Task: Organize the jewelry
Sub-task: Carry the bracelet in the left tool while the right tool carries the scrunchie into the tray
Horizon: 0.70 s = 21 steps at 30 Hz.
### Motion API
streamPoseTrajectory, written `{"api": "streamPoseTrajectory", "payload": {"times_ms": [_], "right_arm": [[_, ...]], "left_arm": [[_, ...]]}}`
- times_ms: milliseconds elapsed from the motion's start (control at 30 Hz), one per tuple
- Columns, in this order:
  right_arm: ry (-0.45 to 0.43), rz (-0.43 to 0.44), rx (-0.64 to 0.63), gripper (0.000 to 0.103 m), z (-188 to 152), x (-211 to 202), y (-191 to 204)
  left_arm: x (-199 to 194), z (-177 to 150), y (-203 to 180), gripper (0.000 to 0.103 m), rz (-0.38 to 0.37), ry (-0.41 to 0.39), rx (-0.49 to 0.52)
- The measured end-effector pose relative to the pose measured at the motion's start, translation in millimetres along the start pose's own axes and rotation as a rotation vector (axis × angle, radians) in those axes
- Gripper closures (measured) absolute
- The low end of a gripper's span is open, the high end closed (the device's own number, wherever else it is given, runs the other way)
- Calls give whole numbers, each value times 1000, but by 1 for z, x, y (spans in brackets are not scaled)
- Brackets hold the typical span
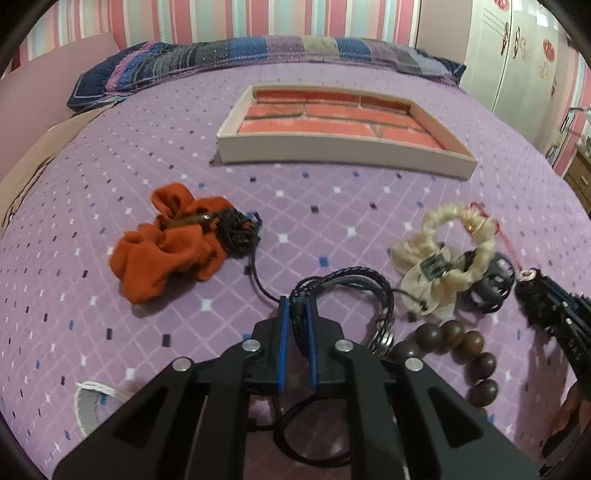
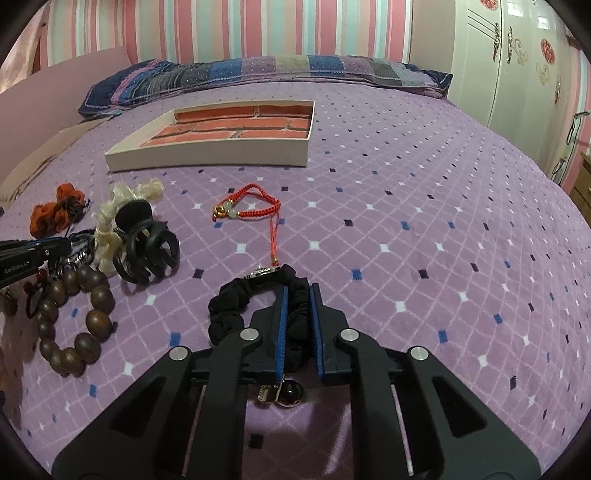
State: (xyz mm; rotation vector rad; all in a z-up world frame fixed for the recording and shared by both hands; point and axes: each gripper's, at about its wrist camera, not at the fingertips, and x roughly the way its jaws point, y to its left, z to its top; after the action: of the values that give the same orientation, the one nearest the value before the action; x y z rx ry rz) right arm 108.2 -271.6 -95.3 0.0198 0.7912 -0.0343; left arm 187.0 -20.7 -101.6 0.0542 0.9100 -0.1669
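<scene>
Jewelry on quilted purple bed (image 2: pixel 406 184): left claw (image 1: pixel 296 310) pinches braided black cord bracelet (image 1: pixel 354 280); right claw (image 2: pixel 297 299) clamps ruffled black fabric scrunchie (image 2: pixel 236 306), lower center; round wooden beads (image 2: pixel 74 317) at left.

Purple diamond-quilted bedspread (image 2: pixel 406 206) across the whole scene, patchwork pillow (image 1: pixel 258 55) along the far edge — blues, purples, grey, pink-and-teal striped wall (image 2: pixel 258 29) behind, white decorated wardrobe (image 2: pixel 517 55) far right, wooden drawer unit (image 1: pixel 580 173) at right edge
</scene>
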Motion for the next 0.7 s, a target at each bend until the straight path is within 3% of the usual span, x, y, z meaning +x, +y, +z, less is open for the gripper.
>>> {"api": "streamPoseTrajectory", "payload": {"times_ms": [433,700], "right_arm": [[-65,39,20,91,21,-23,-3],[-111,84,58,91,70,-18,-11]], "left_arm": [[-39,20,7,94,-9,-91,-22],[-44,65,13,94,-7,-129,-10]]}}
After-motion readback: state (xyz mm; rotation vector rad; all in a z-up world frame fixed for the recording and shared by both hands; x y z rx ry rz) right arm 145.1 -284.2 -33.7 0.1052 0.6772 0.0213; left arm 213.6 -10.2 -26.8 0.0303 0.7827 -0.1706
